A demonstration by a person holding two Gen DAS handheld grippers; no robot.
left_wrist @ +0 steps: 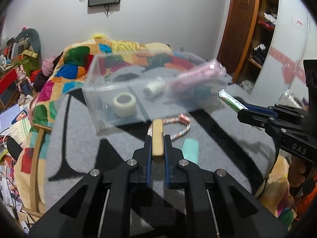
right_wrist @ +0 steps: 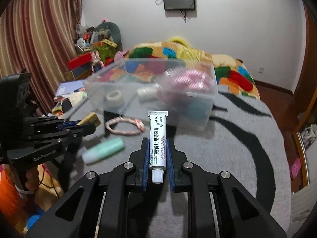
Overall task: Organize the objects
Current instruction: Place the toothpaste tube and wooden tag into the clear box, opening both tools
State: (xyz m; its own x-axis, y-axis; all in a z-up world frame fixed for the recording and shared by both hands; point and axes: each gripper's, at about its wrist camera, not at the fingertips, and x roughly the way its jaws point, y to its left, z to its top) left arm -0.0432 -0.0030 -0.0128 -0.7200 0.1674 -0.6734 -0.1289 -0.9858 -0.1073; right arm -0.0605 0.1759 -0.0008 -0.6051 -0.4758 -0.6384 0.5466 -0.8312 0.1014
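Note:
My left gripper is shut on a tan wooden block and holds it above the grey blanket, just short of the clear plastic bin. My right gripper is shut on a white ointment tube, cap toward the camera. The tube also shows in the left wrist view. The bin holds a tape roll, a white roll, a pink coiled item and a teal ball. A pink rope ring and a mint green cylinder lie on the blanket.
The grey blanket with black stripes covers the bed. A colourful quilt lies bunched behind the bin. A cluttered shelf and floor are to the left, a wooden wardrobe to the right.

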